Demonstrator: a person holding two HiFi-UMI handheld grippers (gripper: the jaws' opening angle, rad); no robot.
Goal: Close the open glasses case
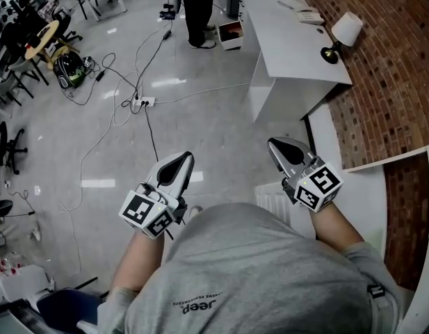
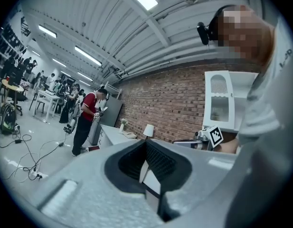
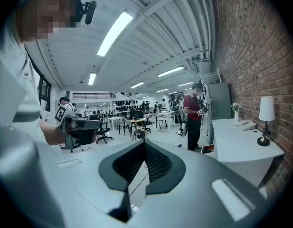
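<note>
- The grey plastic left gripper (image 1: 181,158) is seen with its ribbed black pads (image 2: 159,160) pressed together, nothing clamped.
- The matching right gripper (image 1: 276,144) is likewise closed, empty.
- Glossy grey floor (image 1: 200,127) is observed beneath.

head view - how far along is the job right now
Done: nothing that shows. No glasses case appears in any view, so its state can't be judged. In hand: nothing. The left gripper and right gripper are both shut and empty, held in front of the person above the floor. Left: everything, finding the case and closing it. The white desk with the lamp stands ahead.
</note>
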